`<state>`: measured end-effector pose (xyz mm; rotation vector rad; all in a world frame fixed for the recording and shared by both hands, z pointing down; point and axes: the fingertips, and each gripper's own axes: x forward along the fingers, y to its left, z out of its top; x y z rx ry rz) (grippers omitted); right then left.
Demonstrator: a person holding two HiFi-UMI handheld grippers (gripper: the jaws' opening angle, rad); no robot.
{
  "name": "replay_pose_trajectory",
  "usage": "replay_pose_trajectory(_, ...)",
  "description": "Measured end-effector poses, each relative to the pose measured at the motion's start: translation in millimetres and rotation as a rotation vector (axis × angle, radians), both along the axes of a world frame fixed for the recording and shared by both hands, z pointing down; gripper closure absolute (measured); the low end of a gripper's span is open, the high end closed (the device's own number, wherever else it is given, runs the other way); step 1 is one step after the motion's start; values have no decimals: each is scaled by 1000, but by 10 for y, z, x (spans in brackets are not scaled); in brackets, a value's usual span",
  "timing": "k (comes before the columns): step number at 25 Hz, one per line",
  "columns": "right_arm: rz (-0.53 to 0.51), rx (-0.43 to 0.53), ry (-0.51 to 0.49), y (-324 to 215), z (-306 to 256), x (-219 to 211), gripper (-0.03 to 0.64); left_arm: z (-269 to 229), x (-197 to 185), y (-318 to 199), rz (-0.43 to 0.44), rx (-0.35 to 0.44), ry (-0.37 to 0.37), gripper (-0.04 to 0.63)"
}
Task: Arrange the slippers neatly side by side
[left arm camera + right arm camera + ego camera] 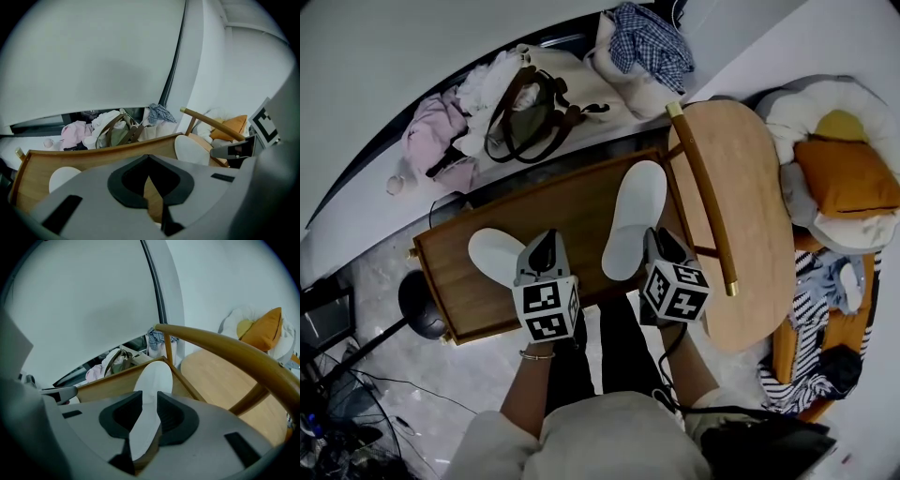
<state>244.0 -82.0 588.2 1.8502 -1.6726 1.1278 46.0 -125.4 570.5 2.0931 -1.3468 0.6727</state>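
Two slippers lay on the wooden tray (572, 202), well apart and not parallel. The right slipper (636, 211) sat at the tray's right end, its long axis running from the tray's near edge toward its far edge. The right gripper (147, 399) stood over that slipper's near end with its jaws parted. The slipper lay in the gap and the pads looked slack on it, so I judged it released.

The left slipper (494, 253) lay on the tray's left half, skewed, with its far end swung toward the tray's left end. The left gripper (149, 158) hovered just beside it by the tray's near edge, jaws clenched tip to tip on nothing I could see. That slipper lay to the left of those jaws, and the left gripper was much the nearer. The coming move likely turned on swinging its long axis to match the right slipper's and sliding it toward the tray's right end.
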Motion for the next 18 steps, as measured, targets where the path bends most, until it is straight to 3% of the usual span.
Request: replay_pose_trajectory(18,-27,-42,10,-190,310,36,469,182,-132,-52,-30,-31,-28,592)
